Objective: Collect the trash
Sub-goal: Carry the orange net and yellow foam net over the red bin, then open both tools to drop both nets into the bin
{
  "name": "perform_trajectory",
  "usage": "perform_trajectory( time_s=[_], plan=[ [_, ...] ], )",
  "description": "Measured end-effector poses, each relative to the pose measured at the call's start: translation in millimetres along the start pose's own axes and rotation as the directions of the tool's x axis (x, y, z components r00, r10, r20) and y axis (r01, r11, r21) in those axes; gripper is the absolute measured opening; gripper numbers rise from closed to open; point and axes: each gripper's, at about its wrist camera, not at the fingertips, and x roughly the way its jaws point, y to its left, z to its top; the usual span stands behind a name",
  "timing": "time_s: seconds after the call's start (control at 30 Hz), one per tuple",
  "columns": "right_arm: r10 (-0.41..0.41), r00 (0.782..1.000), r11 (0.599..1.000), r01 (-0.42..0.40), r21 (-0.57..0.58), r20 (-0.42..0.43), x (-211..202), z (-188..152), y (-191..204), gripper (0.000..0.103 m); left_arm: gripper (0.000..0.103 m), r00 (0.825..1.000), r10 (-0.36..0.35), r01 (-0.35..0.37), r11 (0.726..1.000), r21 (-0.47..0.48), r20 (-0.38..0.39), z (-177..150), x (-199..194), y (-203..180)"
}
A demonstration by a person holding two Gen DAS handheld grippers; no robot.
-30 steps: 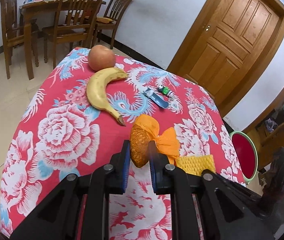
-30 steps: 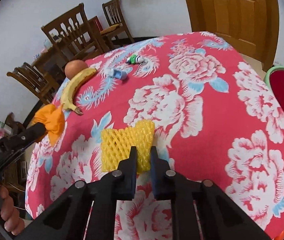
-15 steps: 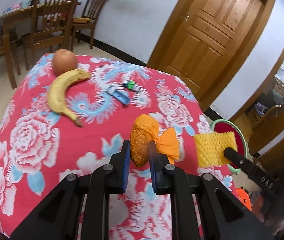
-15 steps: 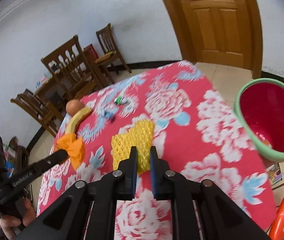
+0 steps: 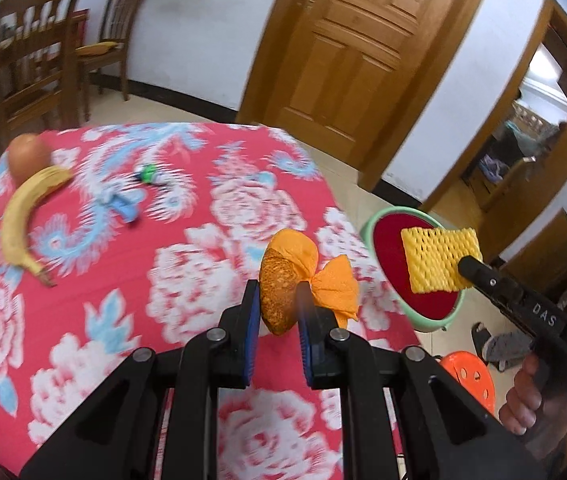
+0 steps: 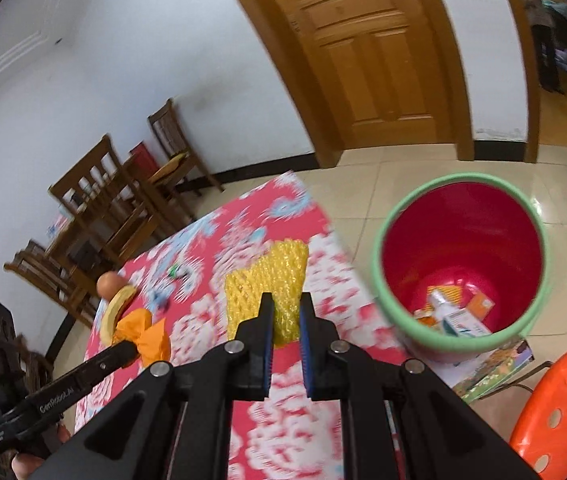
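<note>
Far to my left on the red flowered tablecloth (image 5: pixel 187 288) lie a peach-coloured round fruit (image 5: pixel 27 152) and, touching it, a curved yellow banana (image 5: pixel 23 216) with a dark tip; nearby sit a small blue scrap (image 5: pixel 125 208) and a green-and-white scrap (image 5: pixel 148 174), both blurred. My left gripper (image 5: pixel 277 320) is closed on the orange wrapper (image 5: pixel 295 276), a crinkled paper twisted into a bow over a netted lump, lifted clear of the cloth. Further right, my right gripper (image 6: pixel 285 328) pinches the lower edge of the yellow foam net (image 6: pixel 265 280), a soft honeycomb-mesh sleeve, flattened and roughly rectangular; in the left wrist view it hangs in front of the bin's mouth, while my right wrist view shows it over the table's edge, beside the bin. The bin (image 6: pixel 379 240) is round, smooth plastic, red inside with a pale green rim, standing on the tiled floor. Only my right view sees down into it: small cartons and wrappers at the bottom. An orange perforated stool (image 6: pixel 563 400) stands at far right
</note>
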Motion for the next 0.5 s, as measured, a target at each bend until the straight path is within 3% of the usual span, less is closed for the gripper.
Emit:
perform_trajectory(
  time_s=[0.5],
  plan=[
    [-0.164,0.986,0.977,0.158,0.145,0.025,-8,30,-106,0.013,0.017,0.987,-0.106,0.125,0.979,0.162,-0.119,20,82,-110]
  ],
)
